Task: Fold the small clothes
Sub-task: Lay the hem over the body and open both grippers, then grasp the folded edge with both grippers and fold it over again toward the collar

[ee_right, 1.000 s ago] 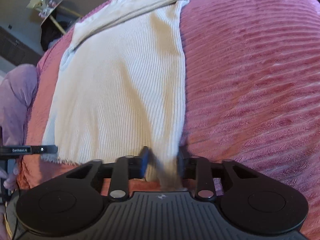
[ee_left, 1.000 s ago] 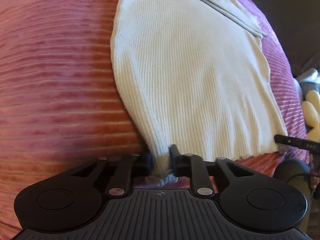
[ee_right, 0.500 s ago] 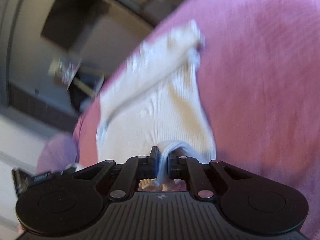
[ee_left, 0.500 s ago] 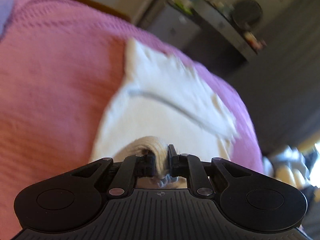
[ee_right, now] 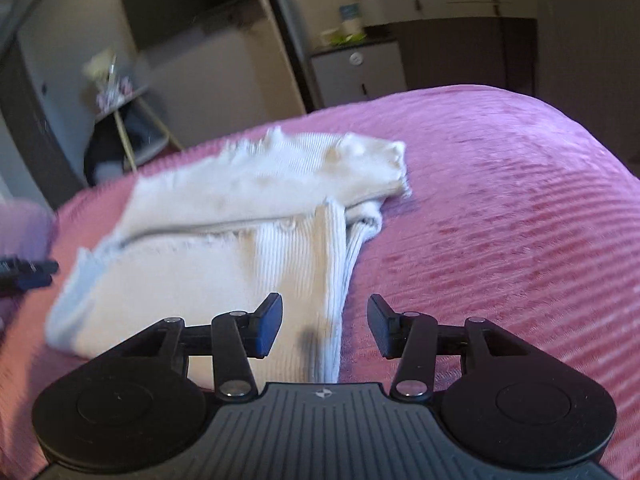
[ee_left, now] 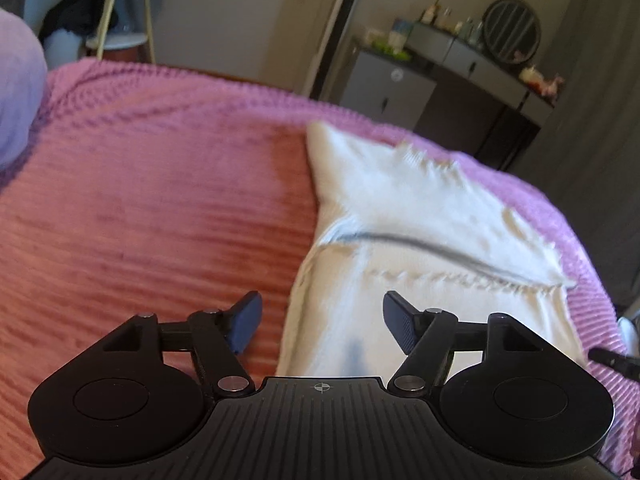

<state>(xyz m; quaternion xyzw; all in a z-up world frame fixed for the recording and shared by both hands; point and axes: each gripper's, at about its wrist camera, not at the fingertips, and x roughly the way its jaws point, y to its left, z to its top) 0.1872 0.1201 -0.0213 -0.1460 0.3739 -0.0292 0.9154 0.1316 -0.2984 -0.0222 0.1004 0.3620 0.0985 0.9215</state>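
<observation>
— Where do I stand on the fold?

— My left claw point(ee_left: 322, 326) and right claw point(ee_right: 324, 326) have both just sprung apart, nothing pinched. The cream knit top point(ee_left: 424, 248) lies just ahead of them on the pink bedspread point(ee_left: 160, 208), its near hem laid up over the body, ragged edge beyond my tips.

— So what's left?

— I'd judge one fold is done; it still looks lumpy at the right edge, so smoothing and perhaps another fold.

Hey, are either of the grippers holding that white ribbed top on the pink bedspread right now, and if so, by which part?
Neither. The left gripper and right gripper have just opened; the white top lies folded on the bedspread, free of their fingers.
</observation>
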